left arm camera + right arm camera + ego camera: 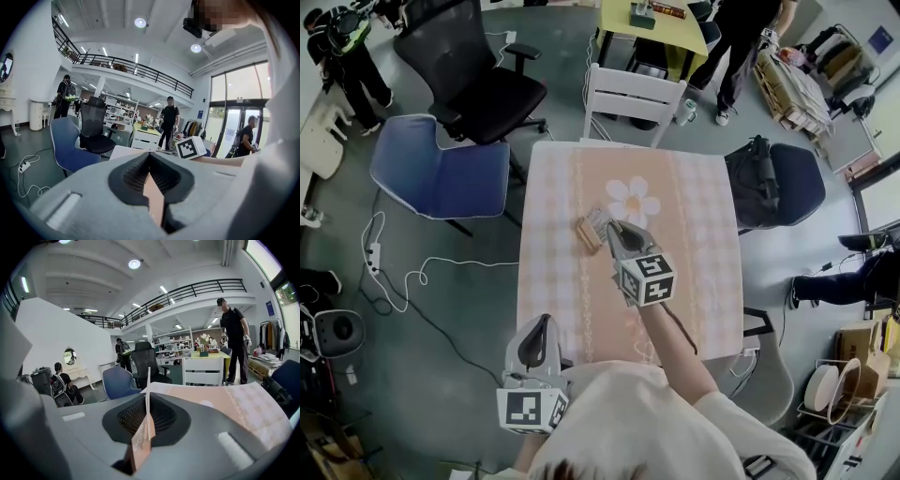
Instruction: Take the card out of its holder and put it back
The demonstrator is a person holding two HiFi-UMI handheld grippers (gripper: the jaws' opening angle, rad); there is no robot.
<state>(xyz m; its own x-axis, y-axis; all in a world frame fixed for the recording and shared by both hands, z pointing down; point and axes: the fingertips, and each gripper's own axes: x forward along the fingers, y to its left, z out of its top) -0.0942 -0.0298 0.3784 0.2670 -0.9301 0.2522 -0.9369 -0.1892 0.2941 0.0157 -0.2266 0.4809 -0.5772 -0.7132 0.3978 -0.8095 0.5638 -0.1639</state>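
Card [147, 380] is pinched on edge between the pads of the right gripper [148, 397], standing upright and rising above the jaw tips as a thin white line. The jaws are pressed onto it. In the head view the card [599, 221] sits right at the wooden holder [586, 232], touching it or just over it. Whether its lower edge is clear of the slot I cannot tell.

The right gripper [612, 228] reaches to the holder from the near-right side, tilted slightly downward. Its marker cube [647, 277] trails behind, and the person's forearm [670, 337] stretches out over the cloth. The left gripper [541, 322] hangs well back from the holder, at the near-left corner of the table [703, 281], pointing nearly level. In its own view the left gripper [150, 157] has its pads meeting at the tips with nothing between them.

The holder stands near the middle of the table, just near-left of the flower print [633, 201]. Checked cloth lies on every side of it and all table edges are well away. Past the far edge from the holder a white chair [634, 94] is tucked close. Far-left of the holder stand a blue chair [441, 173] and a black office chair [478, 89], and to its right is a dark chair [783, 183]. A white cable [412, 277] trails on the floor left of the holder.
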